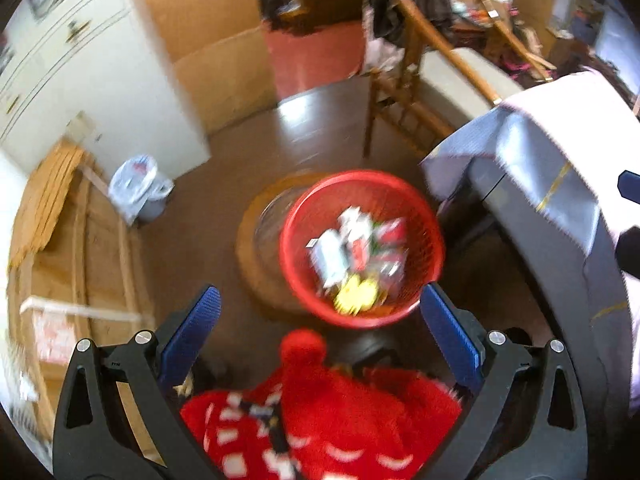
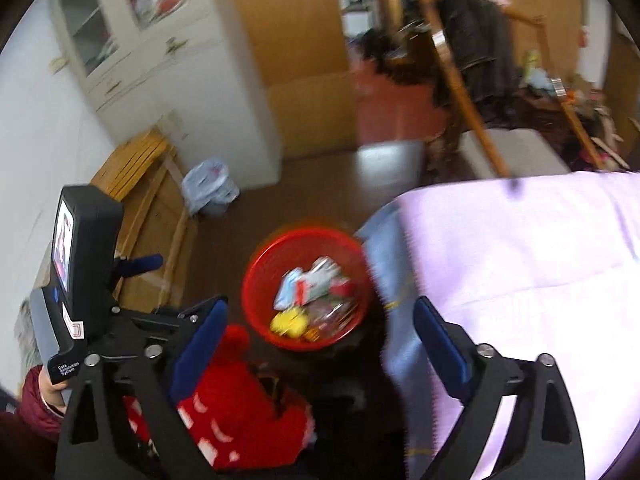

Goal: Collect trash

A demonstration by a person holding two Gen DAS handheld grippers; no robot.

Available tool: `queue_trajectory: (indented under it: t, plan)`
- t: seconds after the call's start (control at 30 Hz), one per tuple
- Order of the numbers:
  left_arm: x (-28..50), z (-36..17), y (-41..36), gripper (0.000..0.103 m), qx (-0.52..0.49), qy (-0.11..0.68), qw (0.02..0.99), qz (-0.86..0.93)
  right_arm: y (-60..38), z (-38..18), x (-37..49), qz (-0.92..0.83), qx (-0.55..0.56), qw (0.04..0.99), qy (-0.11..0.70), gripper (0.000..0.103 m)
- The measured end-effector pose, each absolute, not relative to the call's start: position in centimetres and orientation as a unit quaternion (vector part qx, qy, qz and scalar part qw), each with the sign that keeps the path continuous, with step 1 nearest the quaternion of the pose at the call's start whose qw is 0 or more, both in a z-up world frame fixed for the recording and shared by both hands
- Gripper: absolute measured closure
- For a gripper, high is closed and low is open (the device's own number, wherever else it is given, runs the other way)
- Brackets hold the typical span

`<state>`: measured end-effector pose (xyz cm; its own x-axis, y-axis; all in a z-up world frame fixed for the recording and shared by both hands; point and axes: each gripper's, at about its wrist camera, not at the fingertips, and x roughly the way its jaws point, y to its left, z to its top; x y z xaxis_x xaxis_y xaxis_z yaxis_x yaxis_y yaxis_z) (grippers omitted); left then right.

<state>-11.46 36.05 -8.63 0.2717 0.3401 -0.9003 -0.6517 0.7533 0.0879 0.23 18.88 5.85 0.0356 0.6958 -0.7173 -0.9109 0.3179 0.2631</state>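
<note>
Both my grippers — left gripper (image 1: pixel 320 312) and right gripper (image 2: pixel 320 320) — hung spread and empty, the red basket (image 1: pixel 416 200) of wrappers (image 1: pixel 360 248) lying just ahead beyond the tips — nearer the left.

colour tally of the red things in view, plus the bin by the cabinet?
Red basket: 1
Red knit hat: 1
Bagged bin, pale bag: 1
Total: 3

The trash in the basket is too blurred to count piece by piece.
</note>
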Motion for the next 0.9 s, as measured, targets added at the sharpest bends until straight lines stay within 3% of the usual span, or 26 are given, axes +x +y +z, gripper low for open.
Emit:
queue_trajectory:
  t: [0.2,0.6,0.9]
  plan:
    - [-15.4,-10.3,36.4,0.007,-0.179,0.531,0.744,0.365,20.4,2.3,-2.3,0.588,-0.177,0.665,0.426,0.009]
    - [-15.5,-13.3,35.8,0.007,-0.139,0.538,0.757,0.343,21.7,-2.0,-3.4,0.554,-0.226,0.679,0.425,0.009]
    - [-15.0,-13.5,36.2,0.007,-0.157,0.534,0.765,0.323,21.6,-2.3,-3.7,0.558,-0.234,0.685,0.405,0.009]
